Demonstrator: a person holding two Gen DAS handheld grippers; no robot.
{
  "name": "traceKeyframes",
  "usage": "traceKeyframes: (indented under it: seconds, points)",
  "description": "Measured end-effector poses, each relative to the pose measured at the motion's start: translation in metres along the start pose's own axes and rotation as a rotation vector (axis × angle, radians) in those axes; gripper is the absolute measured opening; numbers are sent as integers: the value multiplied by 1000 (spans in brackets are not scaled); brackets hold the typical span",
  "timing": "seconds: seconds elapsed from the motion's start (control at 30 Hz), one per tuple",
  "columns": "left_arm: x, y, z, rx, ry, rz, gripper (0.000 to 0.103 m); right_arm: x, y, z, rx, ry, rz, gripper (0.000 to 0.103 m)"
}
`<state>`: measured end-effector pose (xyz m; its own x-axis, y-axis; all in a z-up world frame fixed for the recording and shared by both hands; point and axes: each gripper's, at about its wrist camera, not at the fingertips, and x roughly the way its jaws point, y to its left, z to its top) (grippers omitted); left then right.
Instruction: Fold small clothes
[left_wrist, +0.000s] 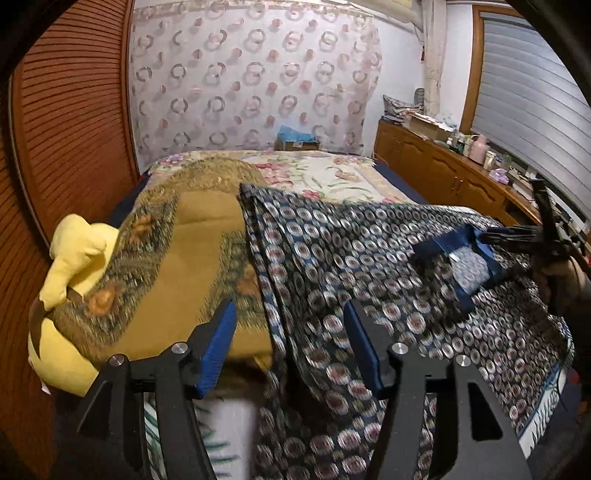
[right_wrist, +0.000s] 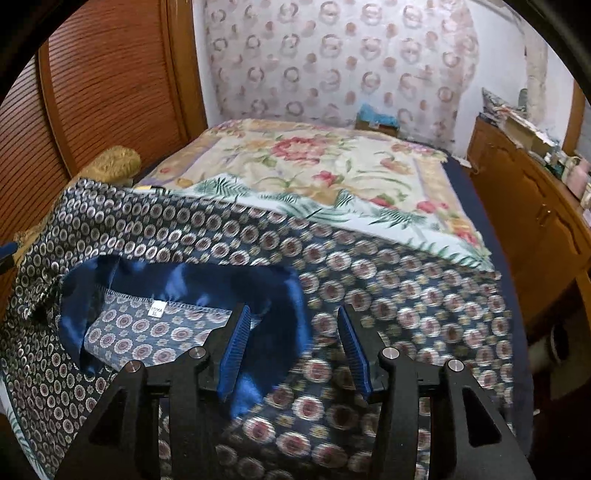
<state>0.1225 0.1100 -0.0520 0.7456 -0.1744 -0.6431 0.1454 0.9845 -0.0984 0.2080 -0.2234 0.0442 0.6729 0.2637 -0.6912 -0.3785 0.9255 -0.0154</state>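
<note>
Patterned garment (right_wrist: 369, 280): navy cloth with ringed medallions, spread over the bed's (right_wrist: 458, 173) near edge, blue-lined neck opening facing up.
Left gripper (left_wrist: 290, 343): jaws spread, nothing pinched, above the garment's left border beside a mustard blanket (left_wrist: 199, 251).
Right gripper (right_wrist: 291, 350): jaws spread, empty, over the blue collar lining (right_wrist: 280, 291).
Open room: floral bedspread (right_wrist: 314, 162) beyond lies bare.
Left view only: yellow plush (left_wrist: 74, 251) at the bed's left edge.
Right view only: white size tag (right_wrist: 157, 307).

Dark blue garment (right_wrist: 369, 280) with round medallion print, spread loosely on the bed (right_wrist: 332, 155), rumpled. Collar (right_wrist: 177, 280) open, shiny blue lining and white size tag (right_wrist: 157, 307) showing.
</note>
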Motion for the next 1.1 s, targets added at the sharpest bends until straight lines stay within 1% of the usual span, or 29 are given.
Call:
traceKeyframes:
  seconds: [0.1, 0.17, 0.4, 0.47, 0.5, 0.53, 0.57, 0.6, 0.63, 0.67, 0.73, 0.9, 0.97, 1.1]
  points:
    - [0, -5, -13, 0, 16, 2, 61, 10, -1, 0, -1, 29, -32, 51]
    - [1, -8, -18, 3, 24, 8, 61, 16, -3, 1, 5, 42, -27, 51]
    - [4, -13, -29, 4, 29, 13, 61, 23, -14, -5, 5, 44, -30, 51]
    - [6, -13, -30, 4, 35, 18, 61, 28, -7, -10, -6, 40, -37, 50]
    - [6, -14, -31, 5, 36, 21, 61, 28, -3, -12, -14, 37, -39, 44]
    - [7, -14, -31, 8, 36, 25, 61, 30, 1, -14, -23, 33, -50, 40]
    - [9, -13, -32, 9, 39, 29, 61, 29, 2, -16, -28, 29, -62, 27]
    - [10, -13, -32, 6, 45, 31, 61, 28, 6, -18, -31, 30, -59, 18]
    - [12, -12, -33, 3, 50, 31, 61, 25, 11, -20, -37, 29, -52, 15]
    - [13, -11, -33, 2, 53, 30, 61, 22, 13, -22, -43, 25, -50, 9]
    - [13, -12, -34, 4, 51, 31, 61, 10, 17, -28, -57, 2, -40, 7]
    - [13, -10, -38, 3, 43, 33, 61, -27, 29, -47, -78, -86, -26, 6]
    - [11, -9, -39, -3, 38, 32, 61, -43, 36, -60, -88, -123, -29, 6]
    - [6, -7, -41, -18, 18, 26, 61, -67, 48, -90, -123, -160, -50, 6]
